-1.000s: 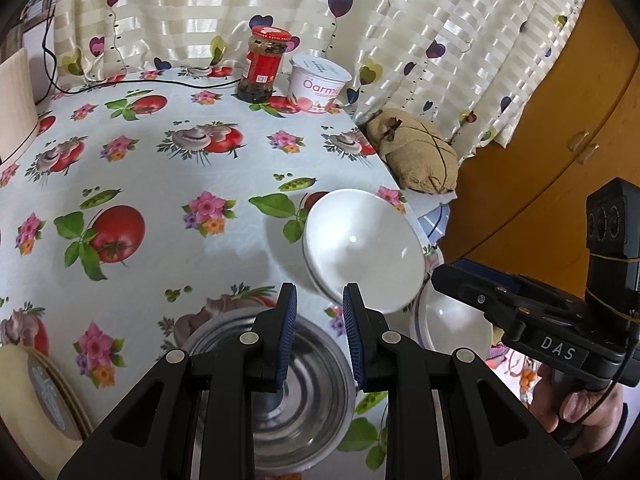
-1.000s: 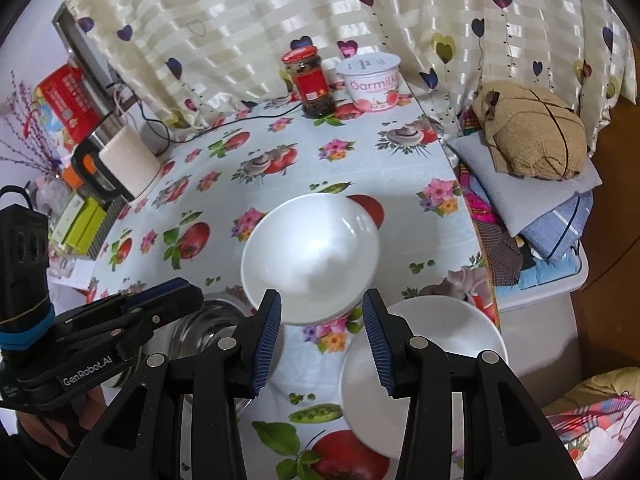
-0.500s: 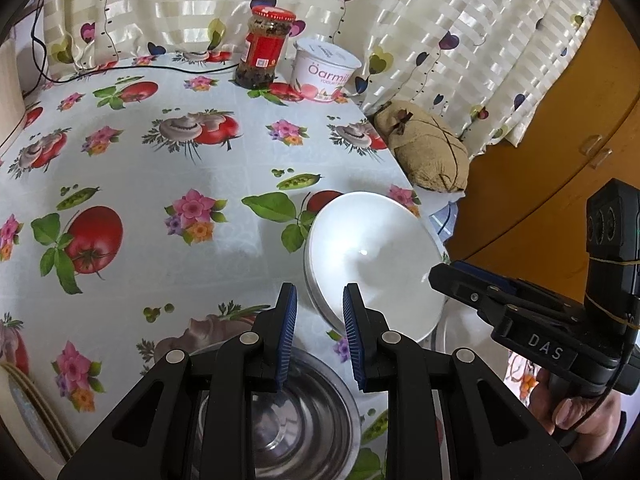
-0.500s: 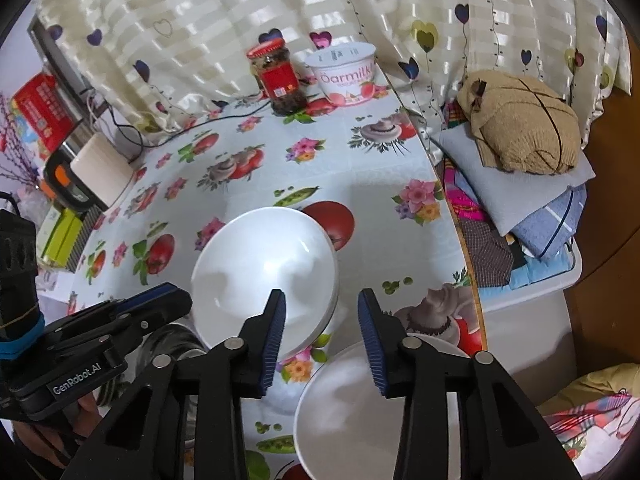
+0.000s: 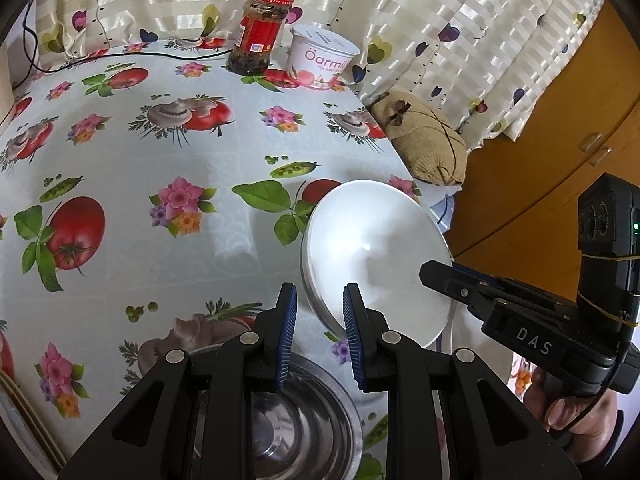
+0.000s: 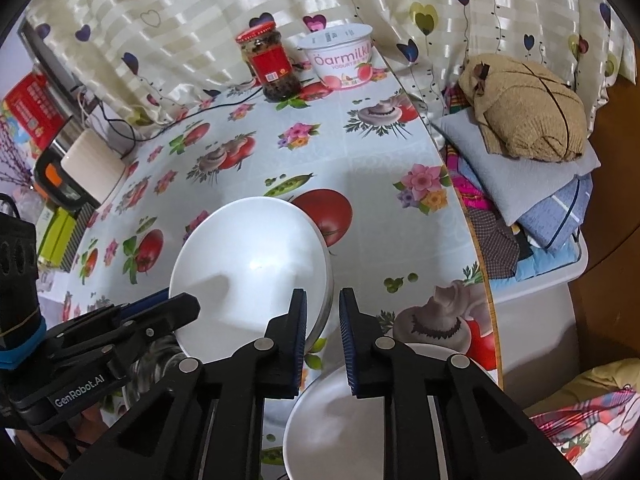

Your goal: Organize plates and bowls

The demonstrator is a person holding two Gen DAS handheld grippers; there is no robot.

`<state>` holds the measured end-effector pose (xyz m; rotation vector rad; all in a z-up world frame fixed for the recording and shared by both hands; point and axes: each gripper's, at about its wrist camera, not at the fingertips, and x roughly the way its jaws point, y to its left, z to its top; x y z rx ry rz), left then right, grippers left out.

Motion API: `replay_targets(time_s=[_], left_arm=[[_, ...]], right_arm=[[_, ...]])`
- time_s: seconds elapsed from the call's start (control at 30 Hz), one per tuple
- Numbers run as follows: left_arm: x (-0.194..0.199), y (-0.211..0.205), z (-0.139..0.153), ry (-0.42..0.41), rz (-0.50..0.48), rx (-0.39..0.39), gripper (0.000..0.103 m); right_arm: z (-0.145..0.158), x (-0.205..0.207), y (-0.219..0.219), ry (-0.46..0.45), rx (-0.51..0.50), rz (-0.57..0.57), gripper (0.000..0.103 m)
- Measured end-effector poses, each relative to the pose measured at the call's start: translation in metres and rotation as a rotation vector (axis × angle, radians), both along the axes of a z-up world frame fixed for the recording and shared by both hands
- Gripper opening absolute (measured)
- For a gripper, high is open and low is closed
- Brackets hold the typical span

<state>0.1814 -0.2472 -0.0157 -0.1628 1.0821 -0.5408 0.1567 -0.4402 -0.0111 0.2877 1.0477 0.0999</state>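
Both grippers dropped closer; right gripper (image 6: 323, 316) fingers just closed to a narrow gap, nothing pinched. Left gripper (image 5: 319, 316) fingers slightly apart, empty. Glossy white round bowls (image 6: 250, 264) stacked at worktop (image 5: 168, 168) center; steel bowl (image 5: 296, 420) at 6 o'clock. "Oarmilk" tub (image 6: 342, 58) at 12.

A: What's behind the surface (image 5: 208, 184)?
B: A cream striped curtain (image 6: 192, 12) with heart prints, daylight glowing through it.
A: And to the right?
B: A wooden cabinet (image 5: 560, 128), and folded cloth (image 6: 532, 184) in a heap.
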Motion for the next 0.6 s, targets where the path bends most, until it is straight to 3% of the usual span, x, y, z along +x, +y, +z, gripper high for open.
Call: replay_targets(time_s=[0.6], left_arm=[[-0.005, 0.003, 0.01, -0.015, 0.013, 0.005, 0.024]], right_arm=[[0.01, -0.001, 0.008, -0.015, 0.008, 0.008, 0.015]])
